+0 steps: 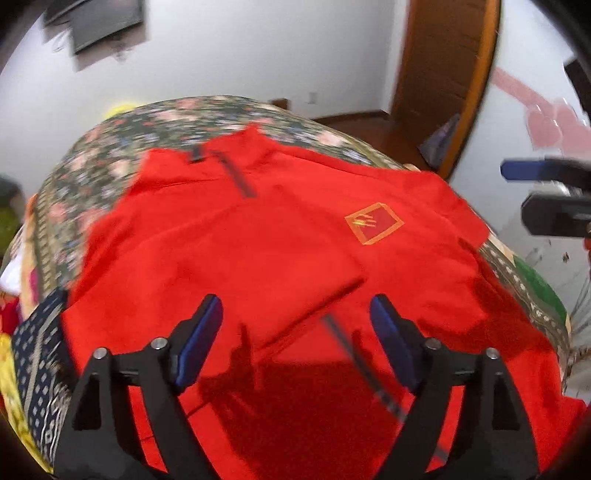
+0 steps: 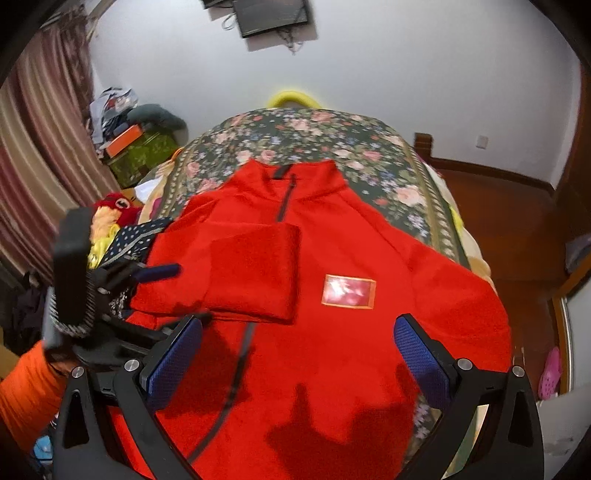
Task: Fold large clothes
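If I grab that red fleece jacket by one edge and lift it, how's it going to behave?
The red fleece jacket will probably go floppy and drape, since its folded sleeve already lies limp across the chest. The fuzzy surface likely grips the pads rather than slipping. The folded sleeve may fall open as it rises.

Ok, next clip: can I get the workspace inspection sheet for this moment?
Surface: bed with floral bedspread.
Job's things: red zip jacket spread flat, one sleeve folded across the chest.
Clutter: plush toy and patterned cloth beside the jacket.
Grippers: left hand-held gripper open, empty; right hand-held gripper open, empty.
Cables: wires dangling under wall screen.
Surroundings: curtain, wooden floor.
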